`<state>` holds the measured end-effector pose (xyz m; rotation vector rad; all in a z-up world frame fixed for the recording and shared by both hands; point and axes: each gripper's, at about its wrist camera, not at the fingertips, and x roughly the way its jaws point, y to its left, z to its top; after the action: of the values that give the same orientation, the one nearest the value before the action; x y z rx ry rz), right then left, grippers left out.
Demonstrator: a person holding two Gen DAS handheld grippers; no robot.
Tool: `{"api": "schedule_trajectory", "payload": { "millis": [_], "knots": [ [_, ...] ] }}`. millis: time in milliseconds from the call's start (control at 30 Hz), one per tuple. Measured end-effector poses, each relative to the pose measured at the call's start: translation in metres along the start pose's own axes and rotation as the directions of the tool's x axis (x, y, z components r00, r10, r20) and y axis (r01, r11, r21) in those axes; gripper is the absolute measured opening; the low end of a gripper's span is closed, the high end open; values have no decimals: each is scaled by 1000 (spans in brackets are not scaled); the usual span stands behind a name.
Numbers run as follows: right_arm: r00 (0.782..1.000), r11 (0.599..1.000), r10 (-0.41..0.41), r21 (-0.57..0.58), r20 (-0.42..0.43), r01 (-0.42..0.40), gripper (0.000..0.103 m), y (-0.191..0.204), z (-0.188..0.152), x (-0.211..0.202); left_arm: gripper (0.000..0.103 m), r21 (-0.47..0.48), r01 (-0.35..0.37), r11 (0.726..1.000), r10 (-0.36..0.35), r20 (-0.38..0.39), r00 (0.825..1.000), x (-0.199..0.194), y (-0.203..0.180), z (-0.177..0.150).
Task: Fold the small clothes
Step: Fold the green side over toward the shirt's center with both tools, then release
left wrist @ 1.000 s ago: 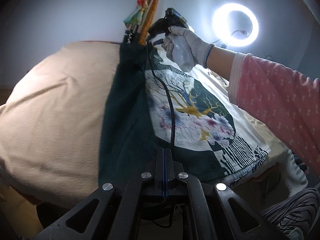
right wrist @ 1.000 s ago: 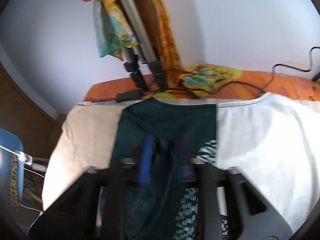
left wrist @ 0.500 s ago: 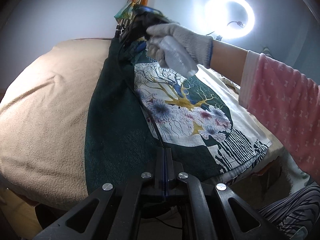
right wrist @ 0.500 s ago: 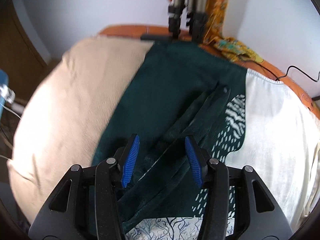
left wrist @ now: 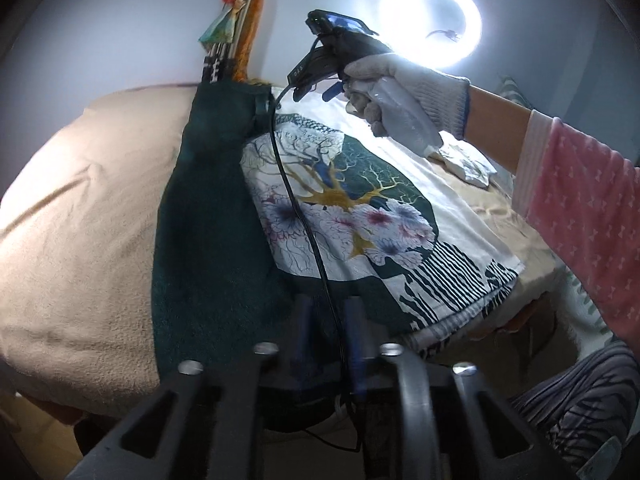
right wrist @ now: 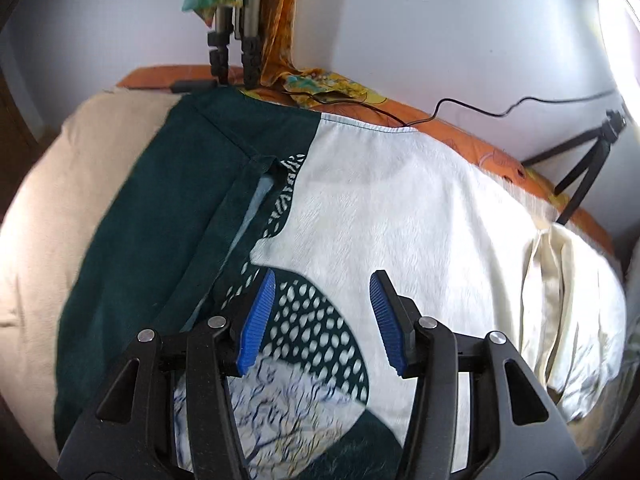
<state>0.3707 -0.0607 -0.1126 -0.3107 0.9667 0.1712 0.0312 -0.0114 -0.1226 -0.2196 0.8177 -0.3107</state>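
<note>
A garment (left wrist: 344,216) with a dark green side, a white side and a tree-and-flower print lies flat on a beige blanket (left wrist: 80,216). Its green side is folded in over the print. My left gripper (left wrist: 326,312) hovers at the garment's near hem, fingers apart, nothing between them. My right gripper (right wrist: 322,300) is open and empty above the print near the collar (right wrist: 280,168); in the left wrist view it (left wrist: 320,92) is held up in a gloved hand above the far end.
A bright ring light (left wrist: 430,26) stands behind the bed. A tripod (right wrist: 236,40) draped with orange cloth stands at the far edge, a second tripod (right wrist: 588,160) at right. A black cable (left wrist: 296,216) runs across the garment. A cream cloth (right wrist: 576,300) lies right.
My right gripper let go of the green fold, opened wider and lifted away to the right. My left gripper went from shut to open at the hem.
</note>
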Motion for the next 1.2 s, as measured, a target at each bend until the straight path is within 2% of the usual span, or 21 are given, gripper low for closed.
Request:
{"api": "schedule_trajectory", "payload": {
  "millis": [100, 267, 333, 400, 467, 533, 567, 600, 667, 767, 933, 1067, 1100, 1200],
  "knots": [
    [994, 993, 100, 53, 30, -102, 50, -4, -18, -30, 25, 27, -10, 1000, 9, 37, 999, -18, 0, -3],
    [977, 977, 182, 91, 109, -192, 50, -13, -57, -83, 25, 52, -55, 997, 49, 107, 993, -52, 9, -6],
    [965, 963, 223, 120, 137, -239, 50, -22, -77, -107, 25, 57, -100, 993, 92, 129, 987, -61, 14, -7],
    [950, 944, 270, 149, 157, -293, 50, -30, -91, -117, 25, 50, -134, 990, 126, 132, 983, -67, 23, -11],
    [933, 926, 317, 155, 172, -343, 50, -35, -105, -128, 25, 30, -134, 990, 129, 130, 983, -70, 29, -15],
    [926, 919, 335, 154, 175, -362, 50, -34, -114, -132, 25, 44, -122, 992, 116, 119, 986, -68, 27, -19],
    [926, 918, 336, 159, 173, -363, 50, -33, -116, -131, 28, 66, -126, 990, 117, 120, 986, -67, 22, -21],
    [923, 912, 346, 172, 170, -373, 53, -33, -116, -126, 34, 95, -128, 987, 116, 122, 986, -65, 15, -23],
    [908, 884, 384, 216, 167, -414, 53, -35, -111, -113, 38, 142, -119, 983, 103, 119, 988, -56, 0, -23],
    [889, 847, 429, 270, 162, -458, 53, -39, -97, -89, 38, 186, -129, 974, 112, 98, 989, -38, -14, -19],
    [875, 818, 457, 309, 161, -485, 53, -41, -58, -50, 38, 171, -154, 973, 148, 45, 988, -6, -11, -15],
    [867, 796, 471, 344, 166, -498, 53, -41, -23, -14, 30, 135, -163, 977, 163, 12, 987, 9, 1, -13],
    [869, 797, 468, 348, 162, -494, 53, -39, -13, -2, 23, 127, -170, 977, 171, 4, 985, 13, 4, -13],
    [882, 814, 451, 341, 137, -469, 53, -30, 9, 25, 14, 98, -162, 982, 162, 5, 987, 18, 9, -11]
  ]
}}
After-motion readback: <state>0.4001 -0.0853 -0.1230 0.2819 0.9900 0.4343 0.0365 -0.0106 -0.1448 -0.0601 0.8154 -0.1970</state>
